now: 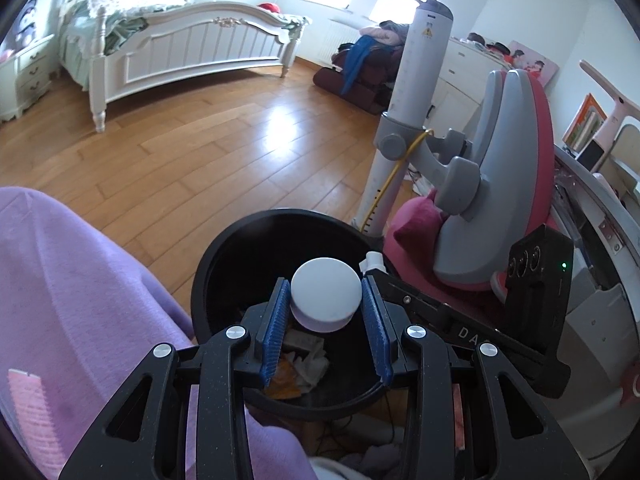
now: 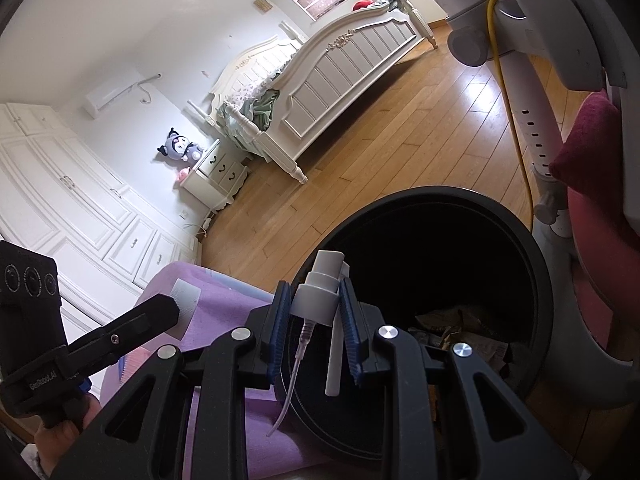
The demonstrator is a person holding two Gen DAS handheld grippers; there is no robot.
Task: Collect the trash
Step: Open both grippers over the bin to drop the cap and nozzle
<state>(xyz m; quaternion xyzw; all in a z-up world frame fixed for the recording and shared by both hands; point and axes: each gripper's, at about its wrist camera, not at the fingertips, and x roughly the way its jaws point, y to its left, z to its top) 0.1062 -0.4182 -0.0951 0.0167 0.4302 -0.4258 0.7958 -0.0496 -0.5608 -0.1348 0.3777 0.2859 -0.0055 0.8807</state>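
My biggest worry is the black bin (image 1: 280, 240): both loads hang near its rim beside my purple-clad leg (image 1: 80, 300), so an early release lands on me. The left gripper (image 1: 326, 300) clamps a white bottle (image 1: 326, 294) over the opening. The right gripper (image 2: 316, 312) pinches a spray pump (image 2: 320, 288) at the rim; its dangling tube (image 2: 296, 368) could snag.

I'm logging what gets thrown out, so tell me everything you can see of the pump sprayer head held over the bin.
The pump sprayer head is white plastic: a nozzle cap on top, a ribbed collar, and a thin clear dip tube curving down from it. It has no bottle attached. It stands roughly upright, clamped at the collar between the blue pads of the right tool, above the near rim of the black bin.
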